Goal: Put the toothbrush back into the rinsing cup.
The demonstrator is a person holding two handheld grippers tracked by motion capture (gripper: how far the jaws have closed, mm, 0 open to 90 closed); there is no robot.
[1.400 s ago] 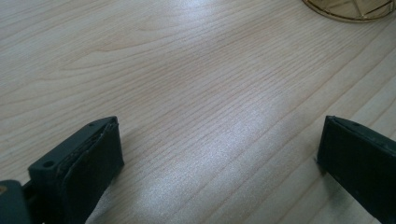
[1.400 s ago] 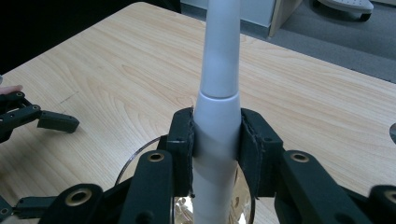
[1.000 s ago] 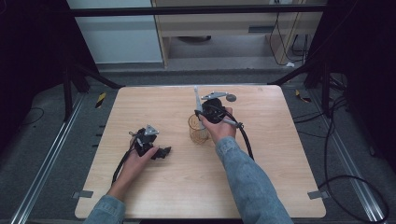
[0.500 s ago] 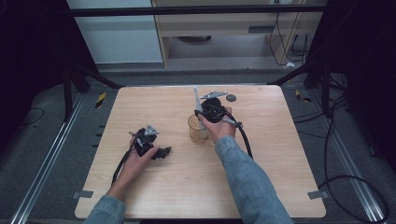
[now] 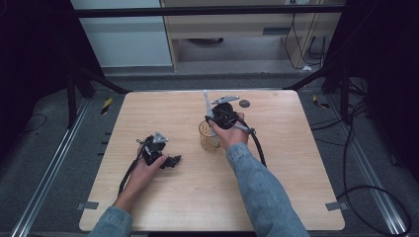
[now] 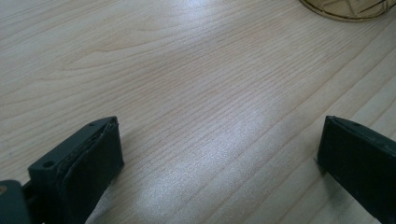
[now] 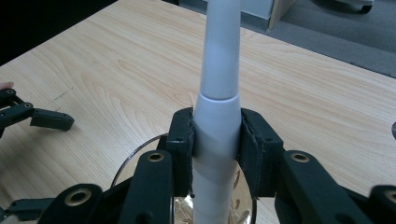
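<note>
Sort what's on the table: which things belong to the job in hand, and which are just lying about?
In the job:
- white handle, clamped in the right gripper
- amber glass, right under it

Lying about:
- small dark disc near the far edge
- left gripper, open, resting on the table

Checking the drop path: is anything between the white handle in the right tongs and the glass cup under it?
Nothing visible: the white handle, clamped in the right tongs, hangs directly over the open glass cup.

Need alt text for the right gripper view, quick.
The right tool is shut on a white tapered handle, held upright over a clear amber glass cup on the wooden table. The left tool rests at the left edge.
</note>
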